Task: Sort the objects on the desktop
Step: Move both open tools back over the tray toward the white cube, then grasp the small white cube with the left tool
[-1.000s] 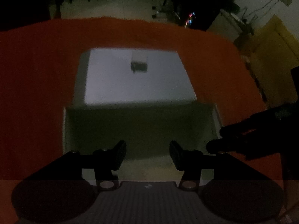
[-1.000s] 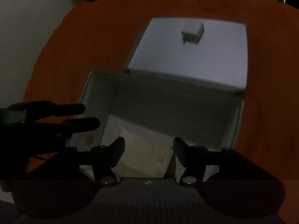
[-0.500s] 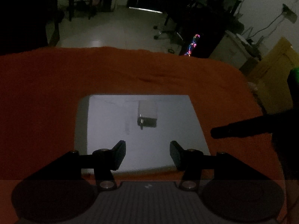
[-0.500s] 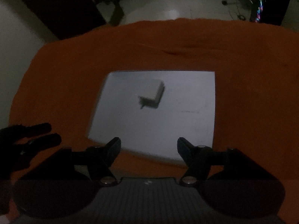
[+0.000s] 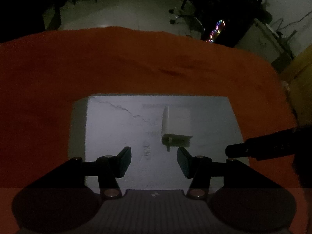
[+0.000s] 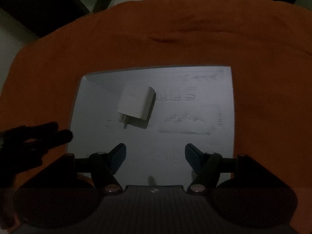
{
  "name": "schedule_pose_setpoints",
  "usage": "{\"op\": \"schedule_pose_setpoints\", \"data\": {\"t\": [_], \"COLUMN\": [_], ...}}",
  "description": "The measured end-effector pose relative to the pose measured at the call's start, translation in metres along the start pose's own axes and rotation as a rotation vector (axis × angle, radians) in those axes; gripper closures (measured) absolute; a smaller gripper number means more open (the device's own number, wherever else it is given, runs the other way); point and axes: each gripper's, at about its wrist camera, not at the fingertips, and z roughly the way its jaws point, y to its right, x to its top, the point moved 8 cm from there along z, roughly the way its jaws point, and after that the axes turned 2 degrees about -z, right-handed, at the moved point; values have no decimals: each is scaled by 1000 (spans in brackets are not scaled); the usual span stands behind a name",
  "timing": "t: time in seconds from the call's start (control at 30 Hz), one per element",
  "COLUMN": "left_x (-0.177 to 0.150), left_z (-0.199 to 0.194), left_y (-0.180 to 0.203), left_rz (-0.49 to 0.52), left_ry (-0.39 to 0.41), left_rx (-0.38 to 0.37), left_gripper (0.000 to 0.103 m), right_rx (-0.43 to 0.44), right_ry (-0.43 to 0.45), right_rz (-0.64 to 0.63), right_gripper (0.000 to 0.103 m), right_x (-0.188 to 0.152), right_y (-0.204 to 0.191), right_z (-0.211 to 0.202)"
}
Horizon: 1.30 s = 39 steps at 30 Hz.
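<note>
A white charger plug point(image 5: 175, 124) lies on the flat white box lid point(image 5: 117, 128), prongs toward me. My left gripper point(image 5: 154, 152) hovers just short of it, open, with nothing between the pads; the prongs sit just beyond its right pad. In the right wrist view the charger point(image 6: 136, 101) lies ahead and left of my right gripper point(image 6: 155, 150), which stands open and wide over the embossed lid point(image 6: 195, 146). The right gripper's dark fingers point(image 5: 253, 150) reach in from the right of the left view. At the left edge of the right view, the left gripper's fingers point(image 6: 44, 134) show.
An orange cloth point(image 5: 136, 62) covers the table around the lid, with a crease point(image 6: 165, 39) behind it. Beyond the table's far edge lie a pale floor point(image 5: 126, 9), dark furniture and coloured lights point(image 5: 216, 31). A yellow object point(image 5: 302, 78) stands at the right.
Both grippers have moved forward and down, from over the open box onto its lid. The charger now looks larger and nearer. The right jaws stand wider than a second ago.
</note>
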Motion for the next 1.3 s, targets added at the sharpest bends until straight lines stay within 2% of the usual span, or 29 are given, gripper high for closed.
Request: {"op": "schedule_pose_setpoints", "data": {"t": [0.27,0.67,1.2,1.3], "left_x": [0,5,29,31], "left_z": [28,59,90,96], "left_y": [13,37,55,56], "left_rz": [11,76,101,90], "left_ry": [-31,-30,-8,-9], "left_rx": [-24,69,111,107], "left_gripper": [55,55,55,49], "right_rx": [-21,-51,-59,-55], "right_ry": [-20,-24,-58,-61], "right_rz": [5,37,50,49], "right_gripper": [31,30,29,29], "right_x": [0,0,-13,-14], "right_y": [9,41,55,56], "right_z": [9,3,12,12]}}
